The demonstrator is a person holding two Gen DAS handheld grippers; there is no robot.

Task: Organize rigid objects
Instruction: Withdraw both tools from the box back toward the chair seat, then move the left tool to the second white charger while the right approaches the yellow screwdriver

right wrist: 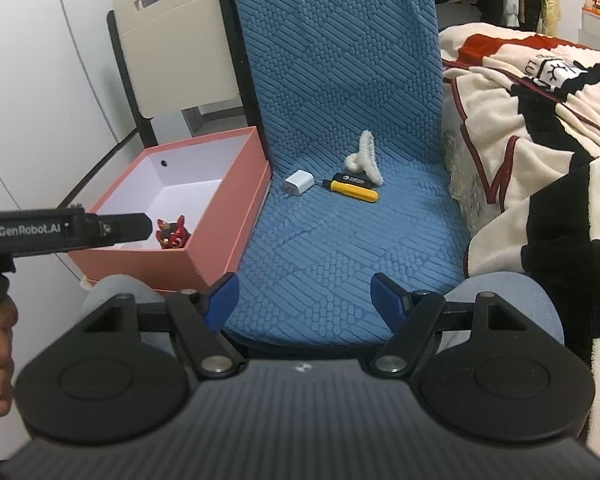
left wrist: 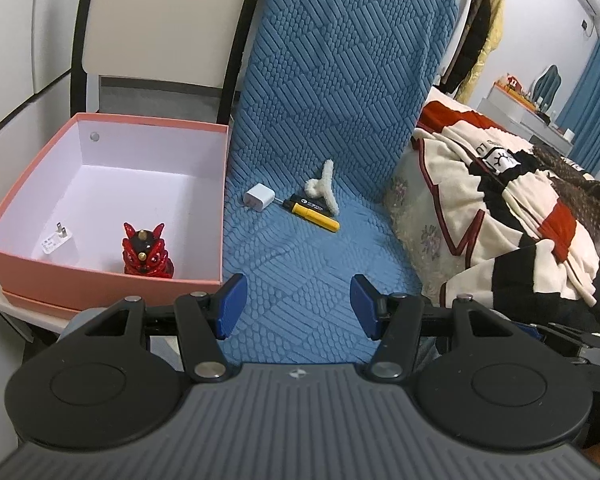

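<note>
Red figurine (left wrist: 146, 252) in pink box (left wrist: 100, 280)

- Box (left wrist: 100, 280) left of the chair seat (left wrist: 300, 264); figurine (left wrist: 146, 252) and plug (left wrist: 58, 242) inside it.
- Far on the seat: charger (left wrist: 259, 197), screwdriver (left wrist: 312, 215), hair claw (left wrist: 322, 186).
- Bed blanket (left wrist: 500, 208) right.

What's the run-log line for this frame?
left gripper: open, empty | right gripper: open, empty | pink box: red figurine, charger | blue seat: charger, screwdriver, hair claw
</note>
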